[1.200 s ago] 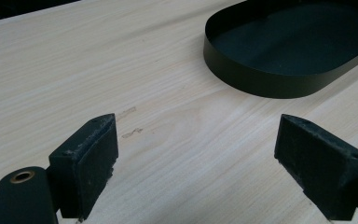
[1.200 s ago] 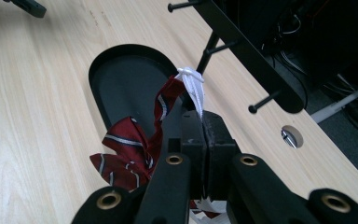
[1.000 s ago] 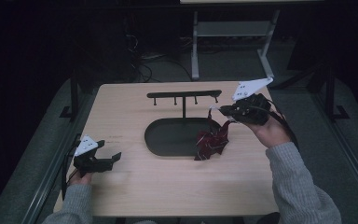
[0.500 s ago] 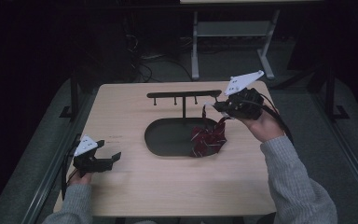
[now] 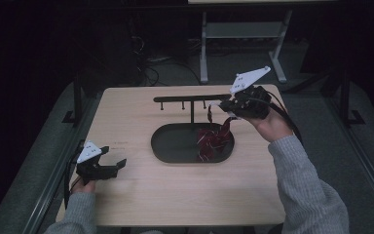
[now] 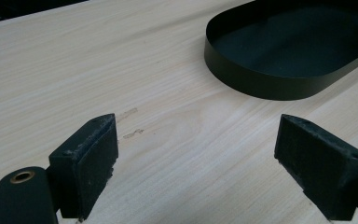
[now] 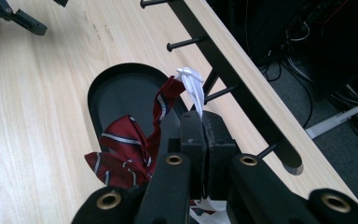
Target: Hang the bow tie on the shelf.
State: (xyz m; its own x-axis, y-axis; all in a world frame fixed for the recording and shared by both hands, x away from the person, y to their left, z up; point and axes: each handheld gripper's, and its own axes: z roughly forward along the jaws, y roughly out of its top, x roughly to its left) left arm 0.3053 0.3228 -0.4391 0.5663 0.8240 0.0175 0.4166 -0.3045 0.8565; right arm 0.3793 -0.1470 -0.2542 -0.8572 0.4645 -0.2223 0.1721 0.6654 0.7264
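A dark red bow tie with pale stripes (image 5: 212,142) hangs from a white strap (image 7: 193,87), its lower part sagging into the black oval tray (image 5: 171,153). My right gripper (image 5: 222,107) is shut on that strap, holding it just below the right end of the black peg rack (image 5: 190,99). In the right gripper view the closed jaws (image 7: 206,125) pinch the strap, with the tie (image 7: 121,156) drooping left and the rack's pegs (image 7: 186,44) close ahead. My left gripper (image 5: 118,165) rests on the table at the front left, open (image 6: 198,154) with nothing between its pads.
The tray's rim (image 6: 261,85) lies ahead of the left gripper. The rack (image 7: 230,70) stands on a post at the tray's far side. Beyond the wooden table's (image 5: 126,112) far edge are a dark floor, cables and a metal stand (image 5: 204,44).
My right gripper has risen a little and shifted left toward the rack, carrying the tie so that it hangs over the tray. The left gripper has stayed put.
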